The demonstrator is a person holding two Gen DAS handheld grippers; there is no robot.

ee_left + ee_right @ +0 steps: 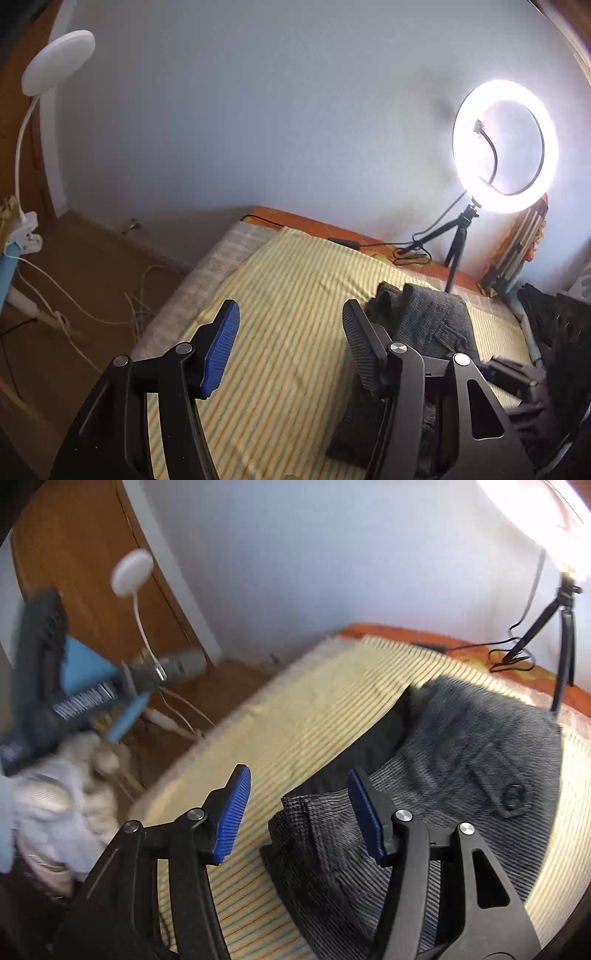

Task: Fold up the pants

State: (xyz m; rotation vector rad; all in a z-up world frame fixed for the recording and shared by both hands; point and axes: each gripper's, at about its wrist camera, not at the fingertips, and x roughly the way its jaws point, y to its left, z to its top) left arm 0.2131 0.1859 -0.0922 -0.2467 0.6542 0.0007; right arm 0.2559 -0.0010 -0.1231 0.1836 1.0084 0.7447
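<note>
- dark grey pants [461,746] lie folded into a bundle on a striped yellow sheet [295,709].
- left gripper [291,332] and right gripper [299,797]: jaws apart, holding nothing.
- likely best: pinch both bundle corners evenly, fold slowly.

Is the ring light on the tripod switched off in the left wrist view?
No, the ring light glows bright white on its tripod behind the pants.

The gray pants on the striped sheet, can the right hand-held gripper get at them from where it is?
Probably yes: the right hand-held gripper is open just above the gray pants, with nothing between them.
</note>
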